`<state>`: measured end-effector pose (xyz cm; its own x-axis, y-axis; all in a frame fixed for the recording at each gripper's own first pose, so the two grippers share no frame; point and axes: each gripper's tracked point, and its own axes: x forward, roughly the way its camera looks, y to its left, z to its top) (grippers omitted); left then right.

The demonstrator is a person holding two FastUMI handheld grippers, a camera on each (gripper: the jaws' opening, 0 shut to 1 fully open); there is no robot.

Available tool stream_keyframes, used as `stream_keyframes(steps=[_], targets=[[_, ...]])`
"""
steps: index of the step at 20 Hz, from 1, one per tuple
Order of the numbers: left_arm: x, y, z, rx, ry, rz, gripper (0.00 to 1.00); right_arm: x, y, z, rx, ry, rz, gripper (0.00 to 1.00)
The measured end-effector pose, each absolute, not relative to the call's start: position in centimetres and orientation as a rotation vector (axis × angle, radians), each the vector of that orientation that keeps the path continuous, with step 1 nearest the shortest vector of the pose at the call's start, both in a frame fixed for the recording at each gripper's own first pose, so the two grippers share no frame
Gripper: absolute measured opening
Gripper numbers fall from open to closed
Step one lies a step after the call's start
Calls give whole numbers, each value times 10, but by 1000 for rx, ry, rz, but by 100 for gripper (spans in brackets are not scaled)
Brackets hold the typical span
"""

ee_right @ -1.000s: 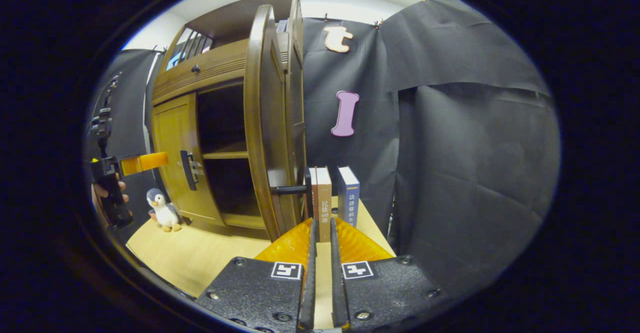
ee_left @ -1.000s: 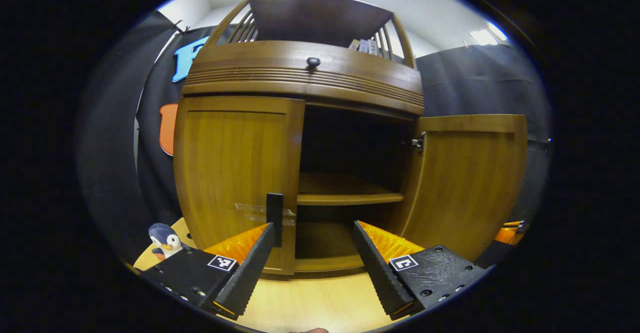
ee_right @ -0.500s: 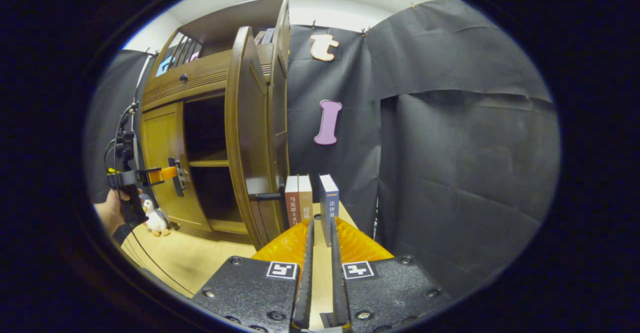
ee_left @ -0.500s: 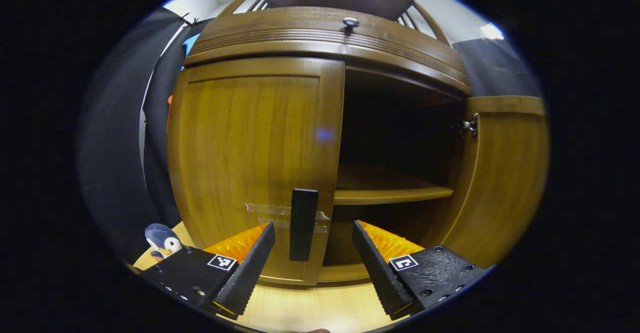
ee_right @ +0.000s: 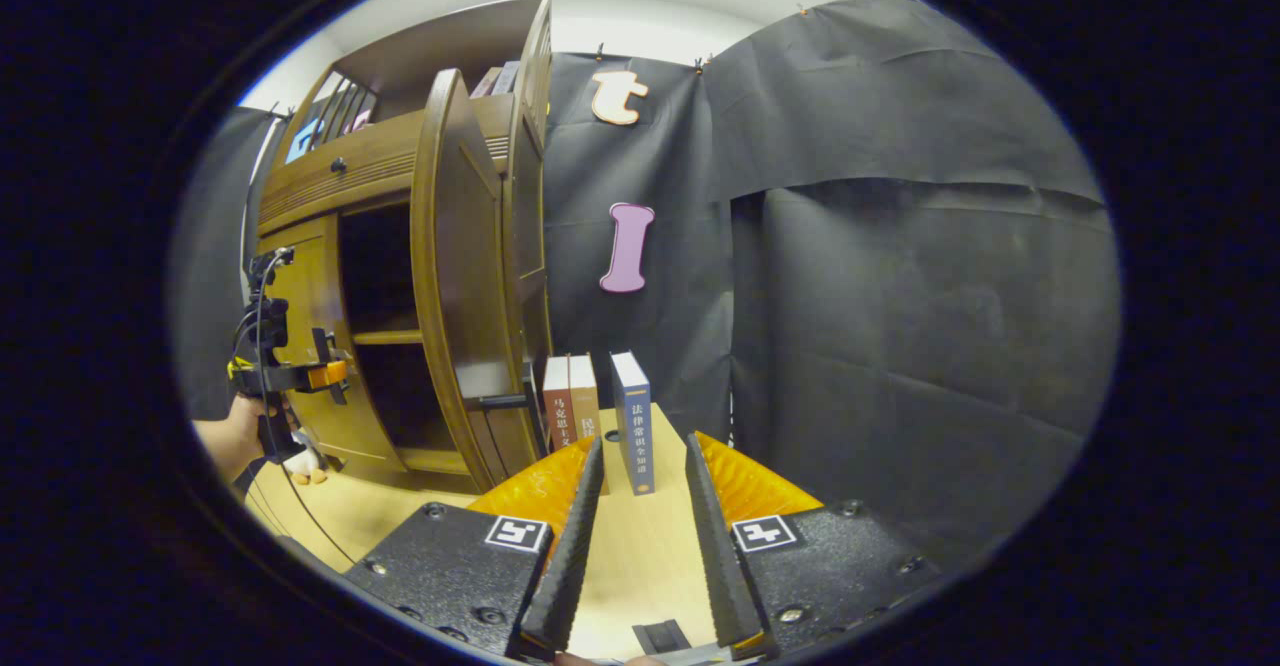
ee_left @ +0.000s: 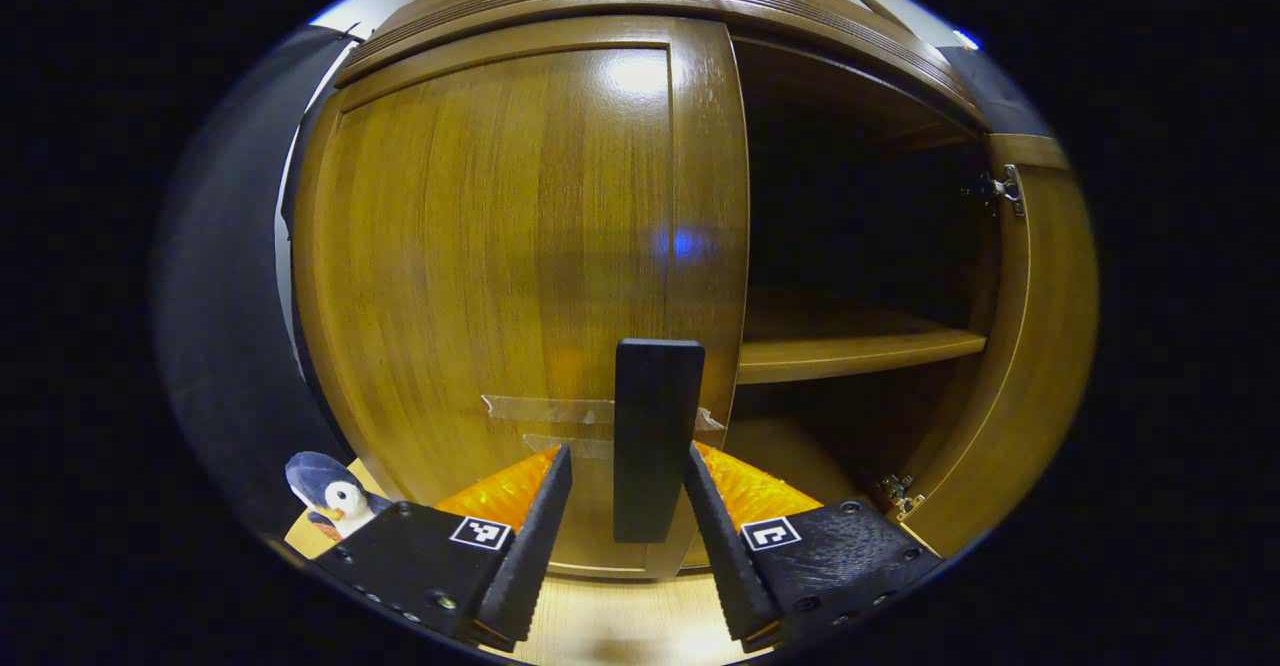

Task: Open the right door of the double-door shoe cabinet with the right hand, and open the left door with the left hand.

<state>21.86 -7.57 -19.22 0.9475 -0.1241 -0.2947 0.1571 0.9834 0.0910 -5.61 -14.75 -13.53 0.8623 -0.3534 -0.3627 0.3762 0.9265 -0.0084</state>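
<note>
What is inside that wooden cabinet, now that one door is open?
Inside the shoe cabinet a bare wooden shelf shows, with nothing visible on it. The back is too dark to judge, and the closed left door hides that half.

Glossy varnished wood on the left door (ee_left: 500, 246), light glaring off its smooth grain, with clear tape strips (ee_left: 545, 409) stuck across it. The handle (ee_left: 655, 436) looks matt black, smooth like plastic. Bare metal hinges (ee_left: 1003, 189) glint on the right door (ee_left: 1040, 346). The left gripper (ee_left: 625, 536) shows ridged fingers (ee_left: 535, 536) and a grainy matt body. The penguin toy (ee_left: 325, 491) is soft plush. Matt, creased cloth wall (ee_right: 900, 296); paper-covered books (ee_right: 632, 426) stand on a smooth pale wood table (ee_right: 640, 566).
</note>
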Motion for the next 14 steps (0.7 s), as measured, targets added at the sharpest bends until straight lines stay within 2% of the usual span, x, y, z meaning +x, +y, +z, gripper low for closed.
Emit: stream_keyframes(steps=[1, 3, 4, 5, 6, 8, 9, 10, 11, 14], targets=[[220, -77, -192, 122, 291, -149, 56, -56, -148, -135, 64, 367, -385, 54], [219, -85, -194, 133, 288, -178, 52, -56, -147, -134, 67, 364, -387, 56], [218, -86, -194, 150, 286, -187, 25, -55, -147, -134, 68, 360, -387, 55], [222, -84, -196, 169, 294, -185, 24, -54, -147, -133, 69, 356, -391, 55], [218, -85, -193, 169, 283, -192, 34, -53, -147, -133, 72, 353, -389, 56], [218, -84, -194, 157, 293, -204, 31, -51, -145, -133, 72, 346, -387, 55], [218, -84, -194, 154, 301, -208, 41, -49, -144, -132, 71, 346, -388, 55], [217, -83, -194, 152, 304, -207, 40, -48, -143, -132, 72, 344, -388, 55], [216, -82, -195, 149, 308, -201, 31, -47, -140, -131, 73, 343, -386, 55], [207, -80, -193, 129, 307, -189, 32, -50, -133, -130, 75, 343, -382, 56]])
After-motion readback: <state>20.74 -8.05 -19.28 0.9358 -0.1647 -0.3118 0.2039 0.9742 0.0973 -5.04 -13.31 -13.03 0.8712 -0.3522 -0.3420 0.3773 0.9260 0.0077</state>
